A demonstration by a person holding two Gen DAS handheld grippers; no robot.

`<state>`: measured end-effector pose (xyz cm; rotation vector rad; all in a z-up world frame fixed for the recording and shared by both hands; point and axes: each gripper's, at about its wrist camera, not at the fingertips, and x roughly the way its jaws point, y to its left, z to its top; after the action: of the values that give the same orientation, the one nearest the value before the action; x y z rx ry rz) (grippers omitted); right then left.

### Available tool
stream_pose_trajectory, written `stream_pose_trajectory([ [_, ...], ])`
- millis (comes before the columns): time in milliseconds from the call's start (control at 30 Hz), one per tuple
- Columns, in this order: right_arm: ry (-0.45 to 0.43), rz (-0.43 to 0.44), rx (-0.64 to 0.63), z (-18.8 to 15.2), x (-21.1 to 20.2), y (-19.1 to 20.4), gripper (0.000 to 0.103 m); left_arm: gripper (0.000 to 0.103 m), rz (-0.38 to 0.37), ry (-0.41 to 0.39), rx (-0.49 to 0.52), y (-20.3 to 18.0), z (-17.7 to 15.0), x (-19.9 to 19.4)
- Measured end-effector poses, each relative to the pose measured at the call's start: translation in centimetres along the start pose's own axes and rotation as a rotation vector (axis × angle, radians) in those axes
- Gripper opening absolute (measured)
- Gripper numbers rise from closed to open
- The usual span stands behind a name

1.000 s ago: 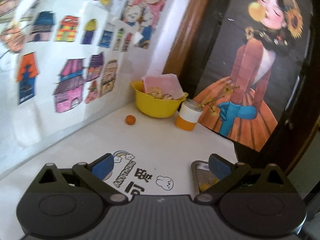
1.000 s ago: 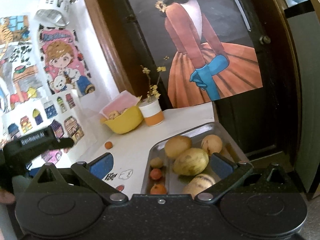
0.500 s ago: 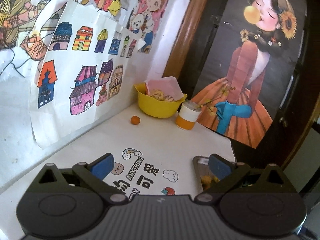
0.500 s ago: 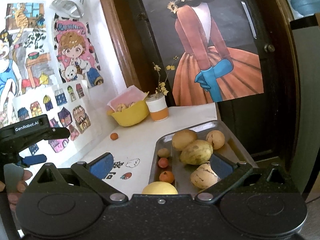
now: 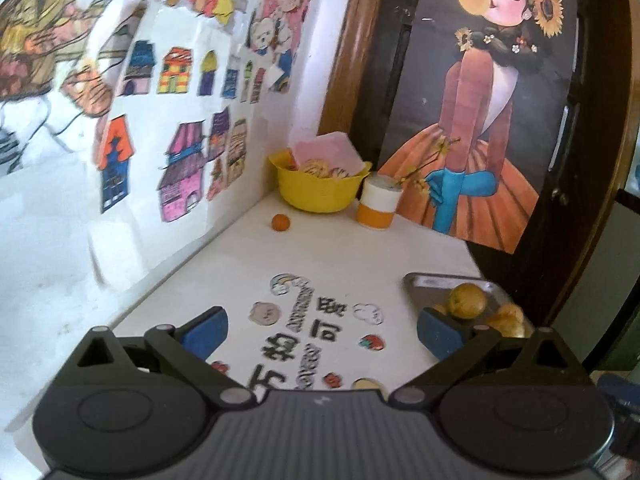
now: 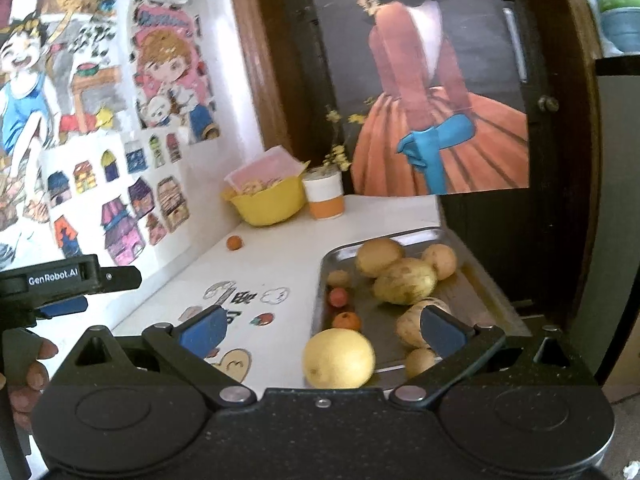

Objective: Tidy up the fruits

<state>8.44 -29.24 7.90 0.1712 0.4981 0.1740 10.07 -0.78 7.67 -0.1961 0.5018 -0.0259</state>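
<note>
A metal tray (image 6: 480, 280) on the white table holds several yellow-brown fruits (image 6: 404, 282) and small orange ones (image 6: 347, 320). A large yellow lemon (image 6: 339, 358) lies at the tray's near left corner, just ahead of my right gripper (image 6: 320, 330), which is open and empty. A lone small orange fruit (image 5: 281, 222) (image 6: 234, 243) rests on the table near the wall. My left gripper (image 5: 322, 326) is open and empty above the stickered tabletop; its side shows in the right wrist view (image 6: 68, 280). The tray's corner (image 5: 424, 280) with fruit (image 5: 467, 301) sits to its right.
A yellow bowl (image 5: 320, 192) with a pink box and snacks stands in the back corner, beside an orange-and-white cup (image 5: 378, 206) with flowers. Drawings cover the left wall (image 5: 120, 120). A dark door with a poster (image 5: 480, 120) closes the back. A hand (image 6: 24, 364) grips the left tool.
Both grippers have pulled back and risen; more of the table and stickers shows. The lemon has come into the right wrist view, and tray fruit into the left.
</note>
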Motion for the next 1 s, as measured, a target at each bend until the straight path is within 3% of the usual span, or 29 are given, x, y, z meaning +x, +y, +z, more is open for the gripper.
stream_pose_trajectory([
  [200, 0.061, 0.032, -0.024, 0.7, 2.7, 2.2, 0.102, 0.102, 0.072, 0.041, 0.011, 2.9, -0.2, 0.6],
  [367, 0.098, -0.076, 0.049, -0.6, 3.5, 3.1, 0.102, 0.103, 0.074, 0.065, 0.043, 4.6, -0.7, 0.8],
  [600, 0.134, -0.178, 0.056, -4.5, 1.6, 3.9, 0.102, 0.103, -0.033, 0.114, 0.118, 5.0, -3.1, 0.4],
  [833, 0.061, -0.199, -0.019, -7.1, -1.3, 4.8, 0.102, 0.102, -0.135, 0.106, 0.142, 4.5, -6.0, -1.5],
  [1000, 0.006, -0.203, -0.086, -8.1, -2.7, 5.2, 0.102, 0.102, -0.168, 0.073, 0.123, 4.6, -7.8, -2.9],
])
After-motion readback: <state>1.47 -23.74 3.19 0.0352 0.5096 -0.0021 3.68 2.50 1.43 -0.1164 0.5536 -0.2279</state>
